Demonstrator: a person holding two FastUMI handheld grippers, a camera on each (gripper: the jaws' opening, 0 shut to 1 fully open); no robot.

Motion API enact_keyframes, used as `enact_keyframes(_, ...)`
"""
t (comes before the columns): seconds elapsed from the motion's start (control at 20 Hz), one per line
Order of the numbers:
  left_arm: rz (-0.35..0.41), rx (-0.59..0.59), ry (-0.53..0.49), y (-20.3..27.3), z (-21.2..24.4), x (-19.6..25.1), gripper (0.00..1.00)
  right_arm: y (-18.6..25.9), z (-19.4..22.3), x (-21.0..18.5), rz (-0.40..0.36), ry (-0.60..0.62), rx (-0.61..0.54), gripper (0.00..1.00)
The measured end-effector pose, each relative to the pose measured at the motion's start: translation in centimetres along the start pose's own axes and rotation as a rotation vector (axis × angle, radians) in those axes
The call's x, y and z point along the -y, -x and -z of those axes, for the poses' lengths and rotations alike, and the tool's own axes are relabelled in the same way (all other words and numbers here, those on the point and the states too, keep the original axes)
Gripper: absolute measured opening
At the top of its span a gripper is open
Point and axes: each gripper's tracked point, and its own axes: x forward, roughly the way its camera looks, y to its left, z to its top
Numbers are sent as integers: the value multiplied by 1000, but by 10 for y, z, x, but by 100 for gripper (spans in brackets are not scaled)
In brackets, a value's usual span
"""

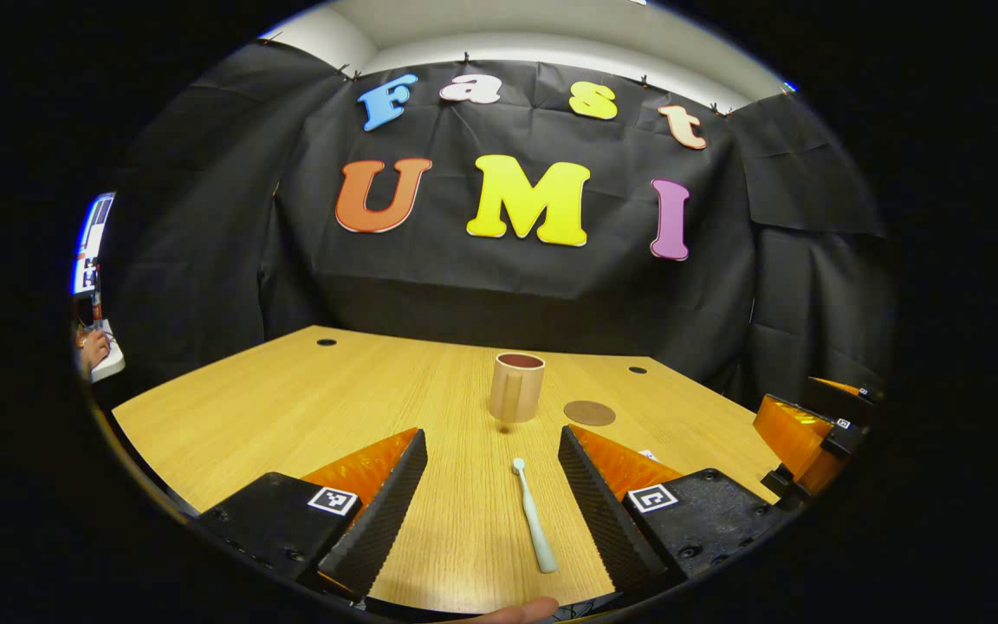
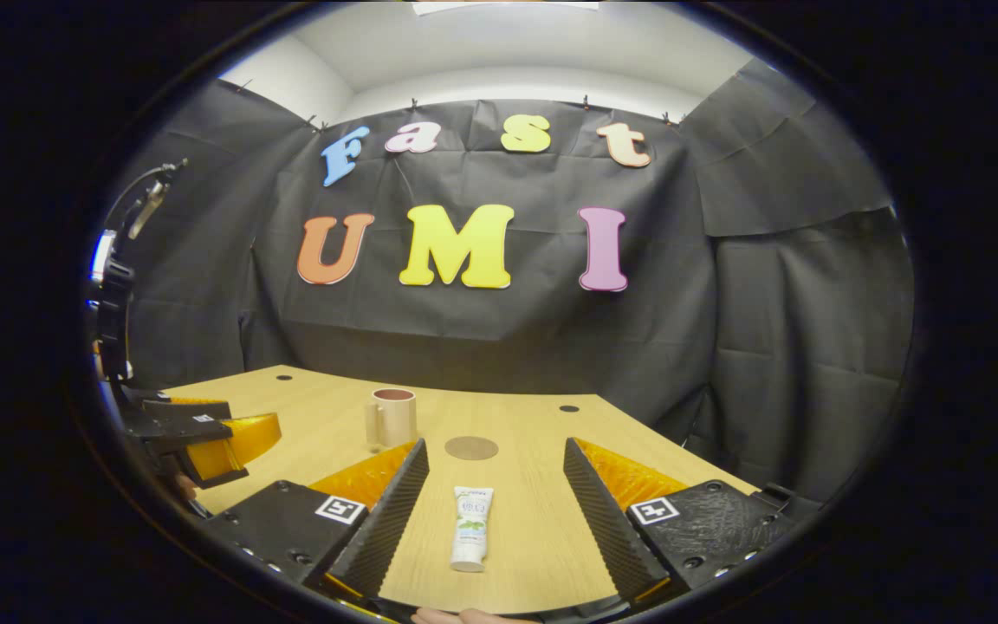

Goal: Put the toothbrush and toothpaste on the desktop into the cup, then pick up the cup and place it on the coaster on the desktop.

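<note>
- Wooden desk inside a black-draped booth: nothing has gone into the cup yet.
- Left gripper hovers spread wide over the toothbrush, which lies flat between its fingers, long axis running away toward the cup, head at the far end.
- Right gripper, also spread wide, frames the toothpaste, which lies flat, cap nearest the camera.
- Each gripper is nearer its own item; neither touches it.
- Cup stands upright and looks empty, with the round coaster bare just beside it.
</note>
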Motion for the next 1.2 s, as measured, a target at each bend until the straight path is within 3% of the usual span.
enact_keyframes(0.2, 36, -144, 79, -27, 36, 18, 97, -16, 27, 7, -25, -11, -47, 93)
enact_keyframes(0.35, 19, -232, 19, -45, 57, 26, 98, -23, 39, 24, -20, -31, -61, 97)
enact_keyframes(0.6, -33, -314, -52, -63, 70, 27, 98, -37, 59, 52, 22, -119, -128, 95)
enact_keyframes(0.8, -56, -383, -87, -70, 82, 20, 98, -43, 78, 59, 33, -122, -201, 95)
enact_keyframes(1.0, -8, -424, -97, -72, 90, 28, 81, -43, 79, 57, 22, -131, -209, 95)
enact_keyframes(1.1, -16, -450, -108, -72, 97, 25, 70, -42, 75, 55, 19, -136, -201, 95)
enact_keyframes(1.2, -37, -462, -132, -73, 102, 18, 65, -41, 74, 53, 10, -137, -204, 95)
